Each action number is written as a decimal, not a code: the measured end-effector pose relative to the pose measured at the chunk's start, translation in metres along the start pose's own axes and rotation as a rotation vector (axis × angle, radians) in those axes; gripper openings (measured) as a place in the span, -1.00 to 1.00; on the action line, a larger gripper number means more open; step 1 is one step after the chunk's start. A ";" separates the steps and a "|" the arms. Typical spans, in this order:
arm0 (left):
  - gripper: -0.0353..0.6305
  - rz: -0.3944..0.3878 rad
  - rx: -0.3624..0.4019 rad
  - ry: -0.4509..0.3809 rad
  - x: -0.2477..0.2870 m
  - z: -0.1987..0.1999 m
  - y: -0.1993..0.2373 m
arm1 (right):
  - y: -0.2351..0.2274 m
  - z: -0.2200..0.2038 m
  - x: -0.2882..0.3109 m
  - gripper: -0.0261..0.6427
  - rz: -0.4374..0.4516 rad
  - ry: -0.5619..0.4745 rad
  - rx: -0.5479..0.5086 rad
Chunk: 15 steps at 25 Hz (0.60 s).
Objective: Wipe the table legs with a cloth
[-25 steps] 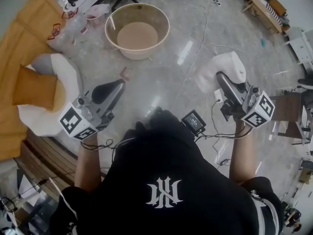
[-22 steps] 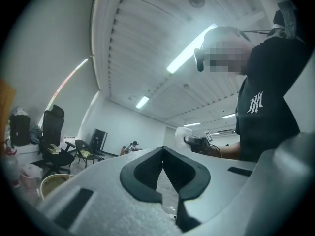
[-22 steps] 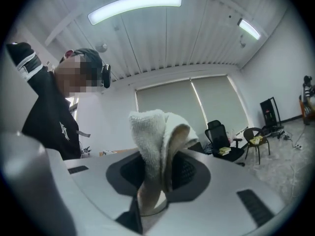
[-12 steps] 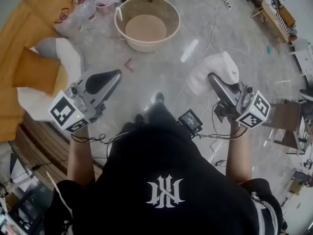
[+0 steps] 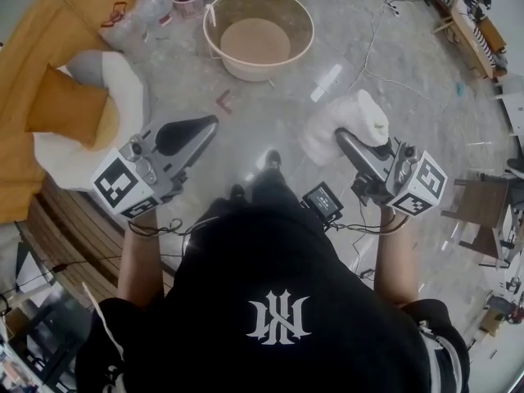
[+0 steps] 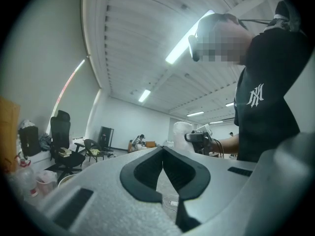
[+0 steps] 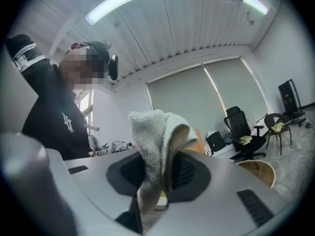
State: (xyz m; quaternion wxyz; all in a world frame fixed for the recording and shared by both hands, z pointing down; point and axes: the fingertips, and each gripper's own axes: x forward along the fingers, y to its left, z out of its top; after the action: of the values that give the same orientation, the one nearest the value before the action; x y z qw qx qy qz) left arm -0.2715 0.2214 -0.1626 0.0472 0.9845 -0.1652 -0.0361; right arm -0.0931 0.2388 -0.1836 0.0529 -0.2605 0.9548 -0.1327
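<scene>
Two claws are held out in front of the person, over a pale stone floor (image 5: 270, 129), seen from above a black shirt (image 5: 278, 301). The right claw (image 5: 341, 136) is clamped on a white terry cloth (image 5: 348, 121). Its own view shows the jaws closed on a folded bunch of it, with nothing else between them. The left claw (image 5: 211, 124) has its jaws drawn together, tips touching, and carries nothing.

The cloth sits in and just beyond the right claw's tips, with a loose wad spilling past them and a tail hanging below the pinch. Its long axis runs along the claw's own line, pointing forward, away from the person, and it is doubled over at the far end.

It looks light, soft and limp, so it will likely drape and slide rather than hold a shape. A grip deep on the bunched middle, as here, seems best, leaving a thick pad ahead of the tips to press on a leg.

Well ahead of both claws stands a round basin (image 5: 260, 74). No desk leg can be picked out near either claw.
</scene>
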 end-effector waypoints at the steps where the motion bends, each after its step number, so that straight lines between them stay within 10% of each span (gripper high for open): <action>1: -0.88 0.000 0.000 -0.005 0.003 0.000 0.001 | -0.001 -0.001 0.000 -0.66 -0.002 -0.003 0.002; 15: -0.88 -0.098 -0.006 -0.030 0.024 -0.001 -0.012 | 0.025 -0.027 0.027 -0.65 0.036 0.043 -0.012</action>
State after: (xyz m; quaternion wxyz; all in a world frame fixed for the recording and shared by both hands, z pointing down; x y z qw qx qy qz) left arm -0.2448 0.2248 -0.1640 0.0462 0.9906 -0.1174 -0.0535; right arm -0.1330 0.2517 -0.1656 0.0334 -0.2404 0.9611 -0.1317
